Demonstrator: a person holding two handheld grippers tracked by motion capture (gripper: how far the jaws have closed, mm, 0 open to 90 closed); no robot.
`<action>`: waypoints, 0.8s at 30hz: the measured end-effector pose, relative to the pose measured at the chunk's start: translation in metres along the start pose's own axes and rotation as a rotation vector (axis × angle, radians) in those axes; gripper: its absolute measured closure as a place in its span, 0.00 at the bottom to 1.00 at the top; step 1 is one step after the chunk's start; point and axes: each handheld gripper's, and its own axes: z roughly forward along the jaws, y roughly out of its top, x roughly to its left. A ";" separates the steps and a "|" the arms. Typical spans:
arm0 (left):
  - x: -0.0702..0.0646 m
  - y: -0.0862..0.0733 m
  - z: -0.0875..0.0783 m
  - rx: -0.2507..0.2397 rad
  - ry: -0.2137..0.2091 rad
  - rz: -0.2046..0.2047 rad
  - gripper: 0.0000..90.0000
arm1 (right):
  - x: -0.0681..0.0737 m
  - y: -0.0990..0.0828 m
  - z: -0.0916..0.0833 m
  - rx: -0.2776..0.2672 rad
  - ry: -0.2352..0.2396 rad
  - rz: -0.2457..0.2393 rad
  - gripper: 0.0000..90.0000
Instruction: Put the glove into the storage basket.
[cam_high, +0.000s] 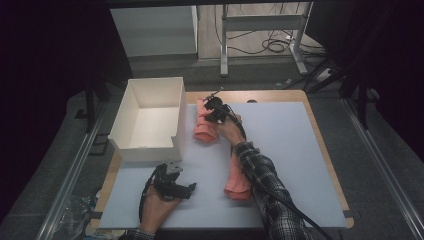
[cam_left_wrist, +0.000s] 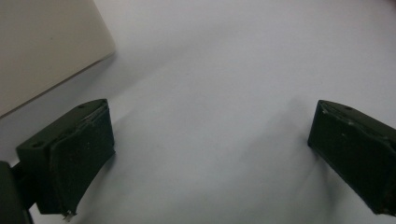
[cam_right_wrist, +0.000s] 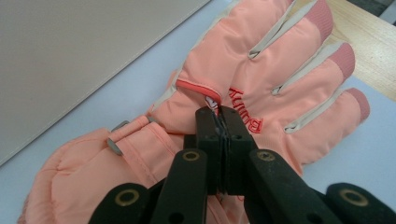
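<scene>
White tabletop (cam_high: 290, 150): open white cardboard box (cam_high: 150, 117) empty, both padded salmon-pink ski gloves outside. Far glove (cam_right_wrist: 261, 88) beside box; right gripper (cam_right_wrist: 219, 116) jaws pressed together, pinching its zipper tab. Near glove (cam_high: 239, 175) untouched. Left gripper (cam_left_wrist: 205, 154) spread, idle.
</scene>
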 end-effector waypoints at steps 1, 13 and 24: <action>0.000 0.000 0.000 0.000 -0.001 -0.003 0.00 | 0.000 0.000 -0.001 -0.005 -0.003 0.002 0.98; 0.000 0.000 0.000 0.000 -0.001 -0.004 0.00 | 0.002 0.003 -0.030 -0.051 0.016 -0.008 0.99; 0.000 0.000 0.000 0.001 0.001 -0.002 0.00 | 0.016 0.003 -0.068 -0.093 0.049 -0.031 0.99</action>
